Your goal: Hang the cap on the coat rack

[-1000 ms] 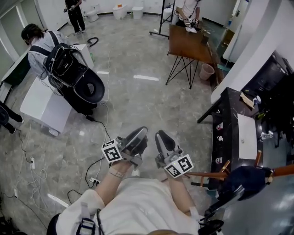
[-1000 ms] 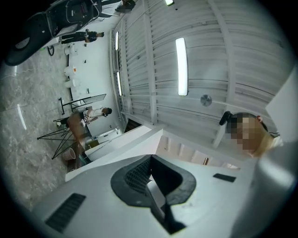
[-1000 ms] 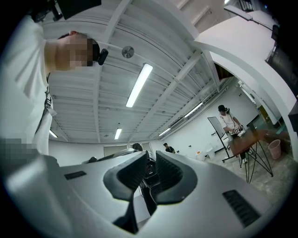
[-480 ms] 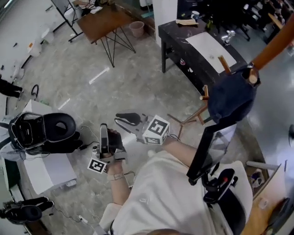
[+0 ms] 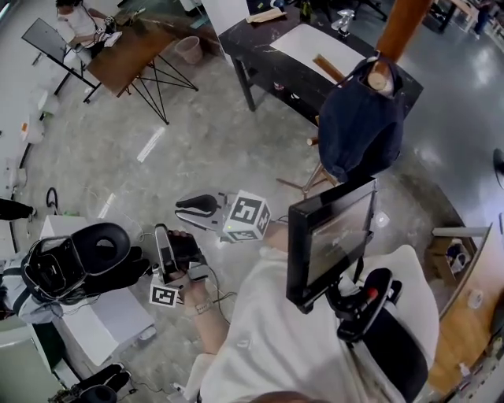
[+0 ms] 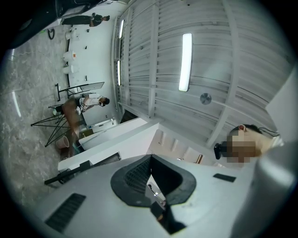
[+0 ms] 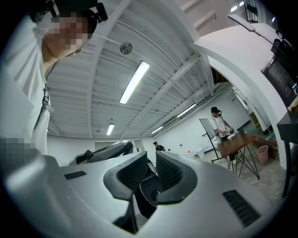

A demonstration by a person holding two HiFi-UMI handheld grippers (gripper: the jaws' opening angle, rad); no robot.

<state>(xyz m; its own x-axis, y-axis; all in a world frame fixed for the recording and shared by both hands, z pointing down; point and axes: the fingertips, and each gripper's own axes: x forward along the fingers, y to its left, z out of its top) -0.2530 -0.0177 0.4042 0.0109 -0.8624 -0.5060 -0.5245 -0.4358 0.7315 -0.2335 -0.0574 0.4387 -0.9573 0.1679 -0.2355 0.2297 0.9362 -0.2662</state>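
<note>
A dark navy cap (image 5: pixel 358 126) hangs on a peg of the brown wooden coat rack (image 5: pixel 400 24) at the upper right of the head view. Both grippers are held low and well left of it, over the floor. My left gripper (image 5: pixel 161 245) points away from me, its fingertips touching and nothing between them. My right gripper (image 5: pixel 189 211) points left, beside its marker cube (image 5: pixel 246 217). Its jaws are shut but for a thin slit and hold nothing. The gripper views show only the ceiling, the walls and distant people; the cap is not in them.
A black table (image 5: pixel 260 63) with a white sheet stands behind the rack. A monitor (image 5: pixel 331 236) on a black chair is close at my right. A white table (image 5: pixel 102 311) carries a black bag (image 5: pixel 71 264). A wooden desk (image 5: pixel 138 51) stands far left.
The head view has swung further right, so the rack and the hung cap sit more central and higher. Both grippers stay low and hold nothing, shifting only slightly.
</note>
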